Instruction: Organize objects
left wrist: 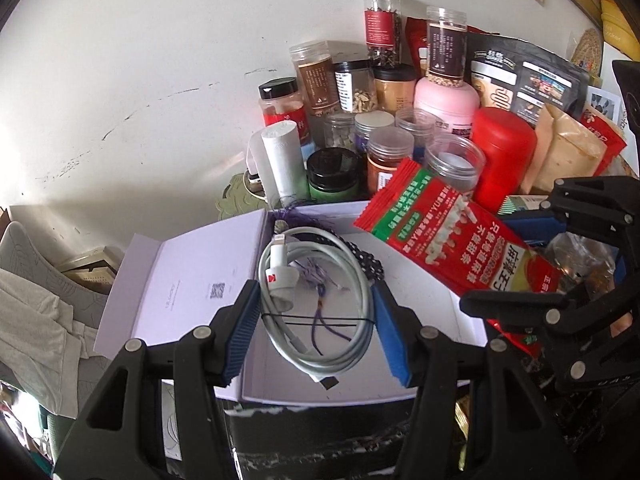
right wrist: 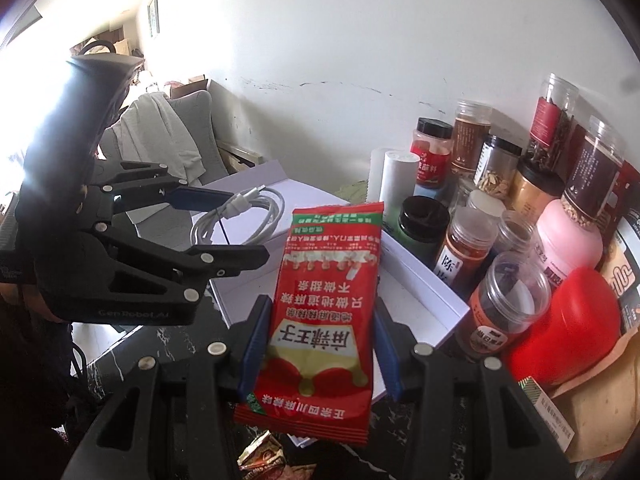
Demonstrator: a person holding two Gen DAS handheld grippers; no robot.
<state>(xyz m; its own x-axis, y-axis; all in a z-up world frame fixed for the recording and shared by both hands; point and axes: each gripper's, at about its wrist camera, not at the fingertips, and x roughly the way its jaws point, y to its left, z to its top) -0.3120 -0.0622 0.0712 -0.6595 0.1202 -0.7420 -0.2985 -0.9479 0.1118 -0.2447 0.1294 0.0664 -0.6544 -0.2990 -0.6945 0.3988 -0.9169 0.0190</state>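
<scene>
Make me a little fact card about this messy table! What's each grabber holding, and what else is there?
left gripper: shut on the coiled white cable
right gripper: shut on the red snack packet
below both: open white box with its lid folded back
behind the box: many jars, a pink bottle and a red canister against the white wall
on the left: grey cloth draped on a chair

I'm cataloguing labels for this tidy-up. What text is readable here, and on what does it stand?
"GenRobot.AI": moulded on the black left gripper body, right wrist view.
"麻辣王子": big characters, upside down, on the red snack packet in the right gripper.
QR code and faint print on the lavender box lid: too small.
Jar labels: too blurred.
</scene>
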